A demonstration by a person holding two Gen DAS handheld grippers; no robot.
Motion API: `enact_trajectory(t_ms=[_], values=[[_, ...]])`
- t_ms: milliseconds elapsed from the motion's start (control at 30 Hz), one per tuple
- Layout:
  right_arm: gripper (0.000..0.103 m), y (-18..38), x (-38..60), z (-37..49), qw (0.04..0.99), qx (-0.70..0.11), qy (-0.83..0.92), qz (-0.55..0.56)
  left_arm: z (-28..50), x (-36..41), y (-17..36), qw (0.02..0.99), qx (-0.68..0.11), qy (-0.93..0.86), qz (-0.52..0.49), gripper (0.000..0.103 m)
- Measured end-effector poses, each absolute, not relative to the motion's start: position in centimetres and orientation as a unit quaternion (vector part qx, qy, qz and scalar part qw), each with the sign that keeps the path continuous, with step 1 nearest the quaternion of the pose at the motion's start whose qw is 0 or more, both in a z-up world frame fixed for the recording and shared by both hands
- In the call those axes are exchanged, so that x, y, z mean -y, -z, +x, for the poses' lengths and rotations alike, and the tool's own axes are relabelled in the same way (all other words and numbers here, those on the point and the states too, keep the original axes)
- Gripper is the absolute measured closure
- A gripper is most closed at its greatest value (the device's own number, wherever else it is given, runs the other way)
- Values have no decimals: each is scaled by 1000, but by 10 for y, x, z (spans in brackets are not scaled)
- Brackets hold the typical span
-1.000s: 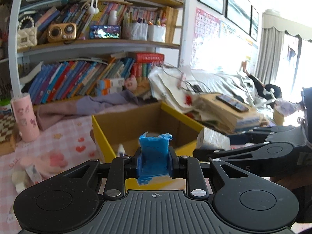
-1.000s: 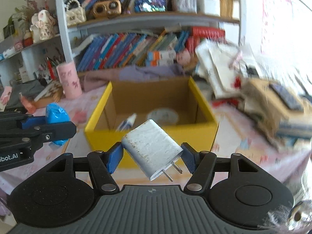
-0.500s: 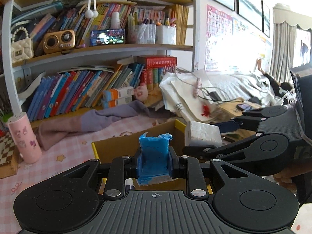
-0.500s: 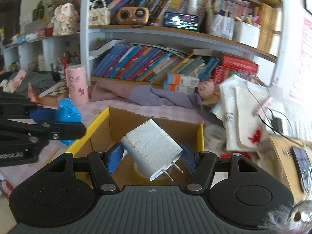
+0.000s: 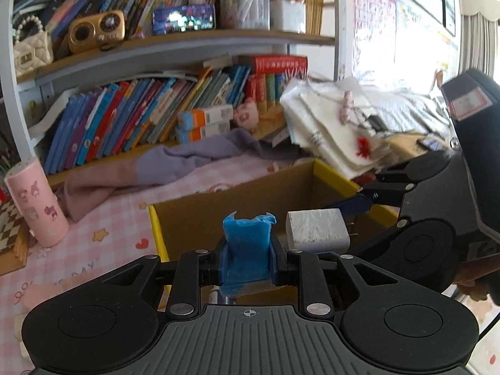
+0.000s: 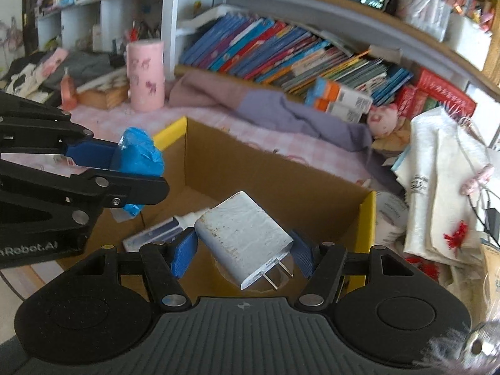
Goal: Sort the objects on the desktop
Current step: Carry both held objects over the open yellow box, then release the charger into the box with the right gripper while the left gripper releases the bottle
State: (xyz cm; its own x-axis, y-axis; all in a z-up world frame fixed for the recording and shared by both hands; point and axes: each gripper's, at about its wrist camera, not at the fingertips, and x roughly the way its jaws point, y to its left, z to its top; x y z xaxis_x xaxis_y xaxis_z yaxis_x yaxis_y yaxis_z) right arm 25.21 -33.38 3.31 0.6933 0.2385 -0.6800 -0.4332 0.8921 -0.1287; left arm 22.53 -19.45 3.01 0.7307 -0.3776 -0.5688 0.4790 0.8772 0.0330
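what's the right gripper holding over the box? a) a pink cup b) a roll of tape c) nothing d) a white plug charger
d: the right gripper is shut on a white plug charger, its two metal prongs pointing back toward the camera, above the open yellow cardboard box; the left gripper holds a blue wrapped object.

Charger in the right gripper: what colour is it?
White, scuffed, with two metal prongs. The charger shows best in the right wrist view.
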Motion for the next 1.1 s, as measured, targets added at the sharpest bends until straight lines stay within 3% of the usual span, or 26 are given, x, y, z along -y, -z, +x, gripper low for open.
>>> enact_trajectory(t_ms=[667, 767, 833, 1100], values=[[41, 1, 327, 273, 864, -421, -214, -175, 233, 208, -7, 918, -320, 219, 85, 76], [41, 0, 328, 274, 863, -425, -215, -166, 231, 206, -10, 926, -308, 200, 84, 57], [38, -2, 329, 271, 868, -417, -216, -163, 228, 202, -15, 935, -291, 188, 75, 38], [31, -30, 335, 260, 898, -358, -212, -143, 210, 192, -45, 953, -244, 171, 48, 28]])
